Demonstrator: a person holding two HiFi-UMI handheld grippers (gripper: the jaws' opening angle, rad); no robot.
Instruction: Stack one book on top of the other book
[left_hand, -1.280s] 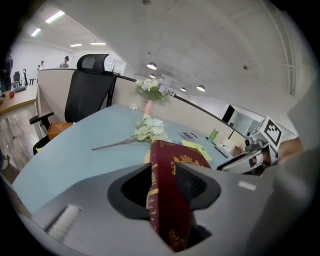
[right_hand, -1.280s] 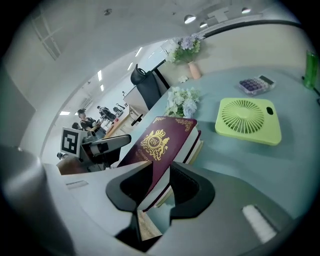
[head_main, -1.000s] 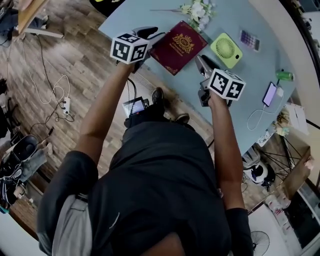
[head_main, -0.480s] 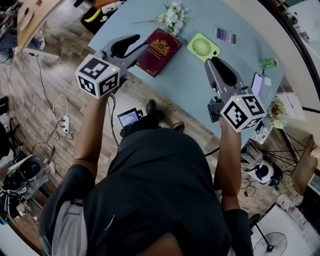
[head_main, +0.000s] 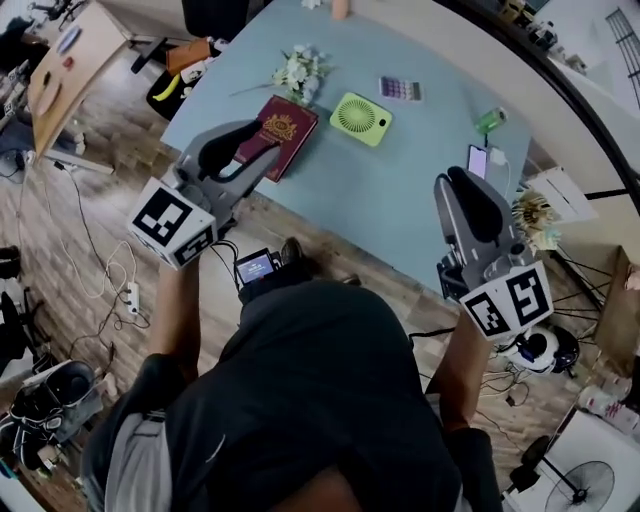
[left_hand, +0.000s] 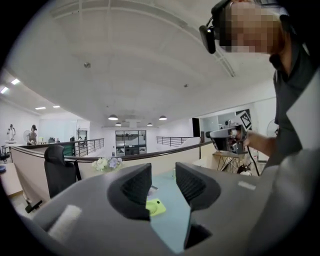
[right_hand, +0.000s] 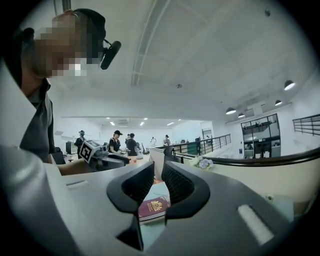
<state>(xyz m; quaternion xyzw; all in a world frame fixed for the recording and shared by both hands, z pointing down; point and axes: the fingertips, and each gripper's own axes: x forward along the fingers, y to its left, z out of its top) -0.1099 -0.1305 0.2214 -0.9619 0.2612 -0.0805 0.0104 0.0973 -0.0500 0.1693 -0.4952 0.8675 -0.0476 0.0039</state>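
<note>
A maroon book with a gold crest (head_main: 285, 132) lies near the front left edge of the light blue table (head_main: 400, 200). It also shows between the right jaws, the book (right_hand: 154, 207) looking thick, with pale page edges below its cover. I see only one cover. My left gripper (head_main: 266, 150) is held up in the air in front of the book and hides its near corner. My right gripper (head_main: 450, 182) is raised over the table's front right. In both gripper views the jaws stand close together with nothing between them: left gripper (left_hand: 163, 182), right gripper (right_hand: 158, 182).
A green fan (head_main: 361, 118) lies right of the book, also seen as the fan (left_hand: 155, 206). Flowers (head_main: 297, 70), a small calculator (head_main: 400, 88), a green bottle (head_main: 490, 121) and a phone on a cable (head_main: 478, 160) lie farther back. Cables and bags litter the floor (head_main: 90, 230).
Both grippers have drawn back from the table and risen toward the head camera, apart from each other. The book has stayed put.
</note>
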